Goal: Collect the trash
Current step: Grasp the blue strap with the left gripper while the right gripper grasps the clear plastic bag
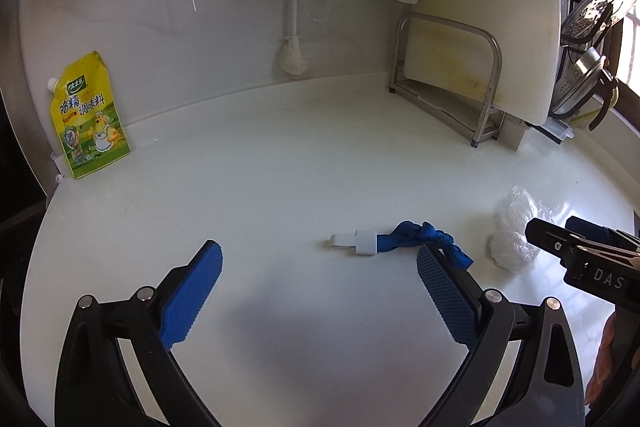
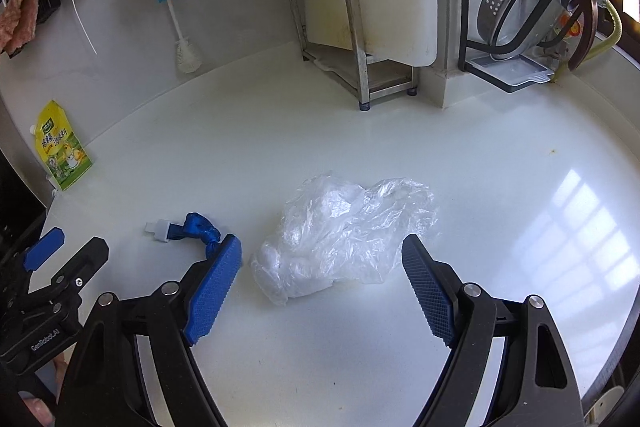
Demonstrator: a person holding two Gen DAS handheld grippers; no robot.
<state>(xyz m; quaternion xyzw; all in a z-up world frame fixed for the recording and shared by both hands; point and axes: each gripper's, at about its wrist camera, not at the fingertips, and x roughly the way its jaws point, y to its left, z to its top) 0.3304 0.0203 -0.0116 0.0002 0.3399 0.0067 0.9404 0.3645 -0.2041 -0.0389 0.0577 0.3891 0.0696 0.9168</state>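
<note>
Blue-padded tongs [image 2: 322, 259] splayed over plastic bag [image 2: 344, 235]

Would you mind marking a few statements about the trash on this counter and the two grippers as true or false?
1. The right gripper is open, with the crumpled clear plastic bag lying between its fingers. True.
2. The left gripper is shut on the blue knotted strap. False: it is open and holds nothing; the strap lies on the counter.
3. The strap has a white clip at one end. True.
4. The yellow seasoning pouch lies flat in the middle of the counter. False: it stands upright against the back wall, at the far left.
5. The plastic bag sits on top of the strap. False: they lie side by side.
</note>
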